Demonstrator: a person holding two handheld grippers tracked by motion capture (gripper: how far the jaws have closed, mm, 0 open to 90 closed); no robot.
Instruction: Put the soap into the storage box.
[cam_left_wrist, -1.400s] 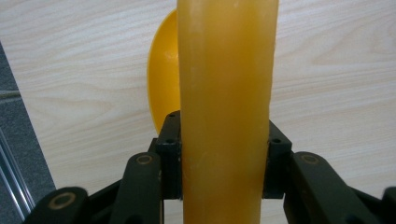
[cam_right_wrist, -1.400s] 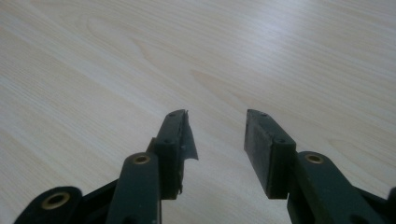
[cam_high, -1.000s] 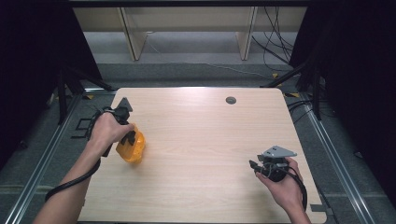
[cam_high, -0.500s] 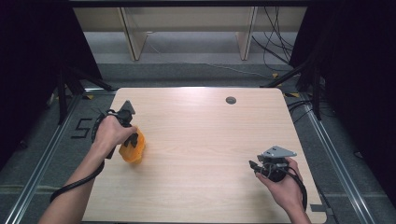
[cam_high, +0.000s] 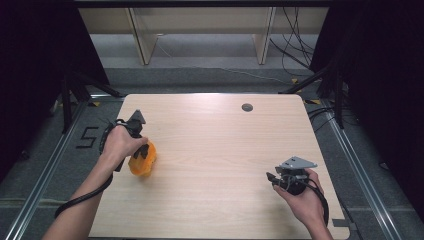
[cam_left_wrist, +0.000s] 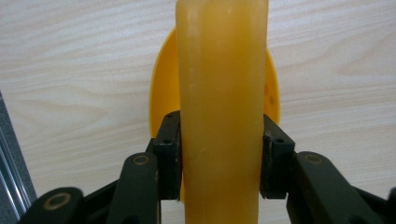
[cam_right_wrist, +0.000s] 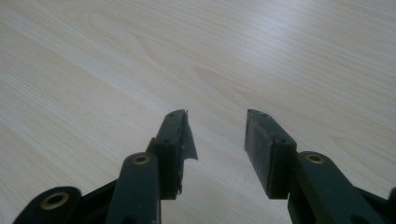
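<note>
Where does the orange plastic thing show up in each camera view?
High view: the orange plastic piece sits at the table's left side, under the left tongs.
Left gripper view: it runs up the centre, between the two black jaws.
Right gripper view: not in it.
Shared landmark: the light wooden tabletop.

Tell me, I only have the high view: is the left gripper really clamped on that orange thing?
Observer: Yes. In the left gripper view, the left gripper has both pads against the sides of an amber band on the orange item. The jaws have just been opening slightly.
Operator: What's beyond the band?
Observer: A round yellow part of the same item, with the wooden table behind it.
Operator: And the right gripper?
Observer: The right gripper has its jaws apart, with nothing between them.
</note>
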